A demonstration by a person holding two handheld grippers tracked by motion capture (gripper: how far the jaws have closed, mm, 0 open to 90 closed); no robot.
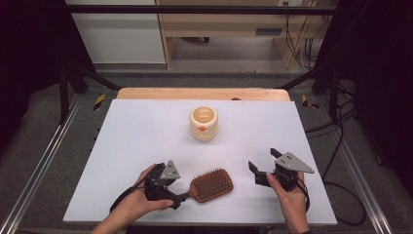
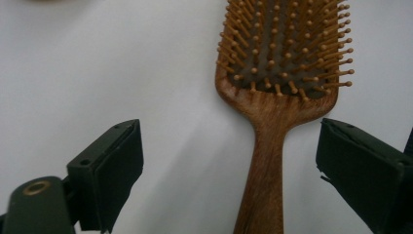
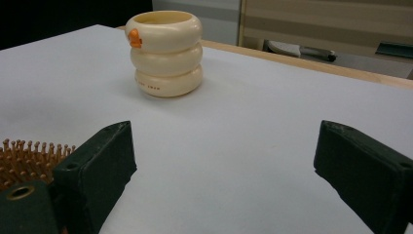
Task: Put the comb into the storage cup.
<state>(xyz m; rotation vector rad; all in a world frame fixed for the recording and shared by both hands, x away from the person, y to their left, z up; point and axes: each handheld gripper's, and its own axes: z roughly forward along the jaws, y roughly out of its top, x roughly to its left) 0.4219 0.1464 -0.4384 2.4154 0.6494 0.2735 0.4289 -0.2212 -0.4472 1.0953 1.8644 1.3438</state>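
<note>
Hairbrush [image 1: 210, 185] lies near the high view's lower edge, left gripper [image 1: 171, 197] at its handle, right gripper [image 1: 263, 167] spread over bare table [image 1: 146, 131]; left gripper view: handle between spread, untouching jaws; right gripper view: cup [image 3: 164, 52] upper left, open room before it.

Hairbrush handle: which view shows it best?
Left gripper view: the hairbrush handle runs up between the open jaws, untouched. In the high view it is small, partly behind the left gripper. The right gripper view catches just bristles.
</note>
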